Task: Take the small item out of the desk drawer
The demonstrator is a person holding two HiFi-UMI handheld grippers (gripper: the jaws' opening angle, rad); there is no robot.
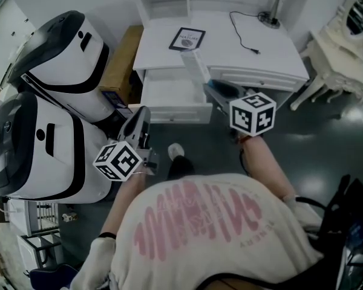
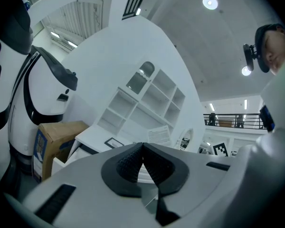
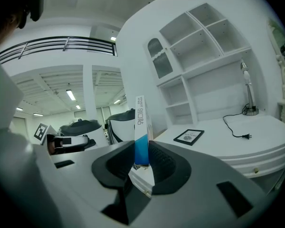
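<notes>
White and blue card, a slim carton [image 3: 140,122] stands upright in the right gripper [image 3: 142,152], whose jaws are clamped on its lower blue end. It is already out of the open drawer [image 1: 174,112] and held above the desk's [image 1: 230,53] front edge, at upper centre of the head view. The left gripper [image 2: 142,147] hangs lower left with its jaws pressed together on nothing. I'd say the removal itself is done. What remains looks like setting the carton down, probably on the bare desktop between the framed card [image 1: 187,39] and the loose power cable [image 1: 245,32]. Room is tight at the left, where bulky white-and-black machines [image 1: 54,101] and a cardboard box [image 1: 121,59] crowd the drawer; the floor to the right is open up to the white chair [image 1: 339,59].
</notes>
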